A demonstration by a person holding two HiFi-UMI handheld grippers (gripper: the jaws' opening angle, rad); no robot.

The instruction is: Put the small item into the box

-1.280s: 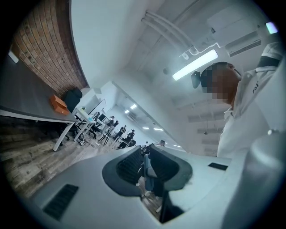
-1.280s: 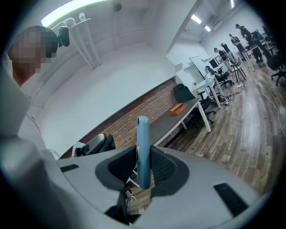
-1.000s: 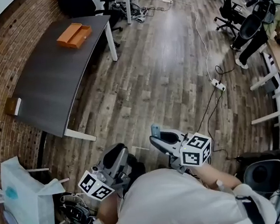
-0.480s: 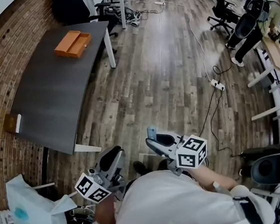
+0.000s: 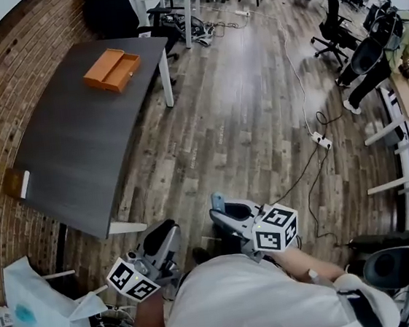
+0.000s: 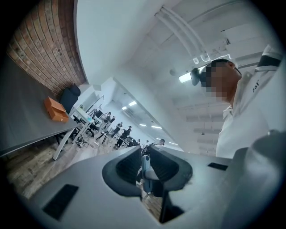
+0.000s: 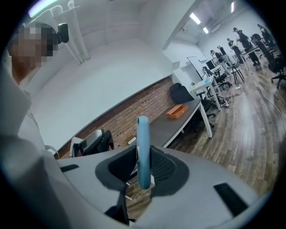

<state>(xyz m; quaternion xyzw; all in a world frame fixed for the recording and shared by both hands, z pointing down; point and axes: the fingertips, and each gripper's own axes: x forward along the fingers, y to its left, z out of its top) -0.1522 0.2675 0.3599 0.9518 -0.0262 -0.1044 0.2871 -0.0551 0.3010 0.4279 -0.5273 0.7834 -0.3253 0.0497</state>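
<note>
An orange open box (image 5: 111,69) lies at the far end of a dark grey table (image 5: 77,144). The box also shows in the right gripper view (image 7: 177,111) and in the left gripper view (image 6: 55,109). My right gripper (image 5: 220,207) is held in front of my body, over the wooden floor and well short of the table. It is shut on a small thin blue item (image 7: 143,152), which sticks up edge-on between its pads (image 5: 218,201). My left gripper (image 5: 167,233) hangs beside it. Its jaws stand slightly apart with nothing of their own between them (image 6: 149,172).
A white bag (image 5: 41,306) stands on the floor at my lower left, by a brick wall. A small brown object (image 5: 16,184) sits on the table's near edge. A cable with a power strip (image 5: 321,138) crosses the floor at right. Office chairs and desks stand beyond.
I have stepped closer to the table, and both grippers came along at the same spacing. The blue item has stayed in the right gripper.
</note>
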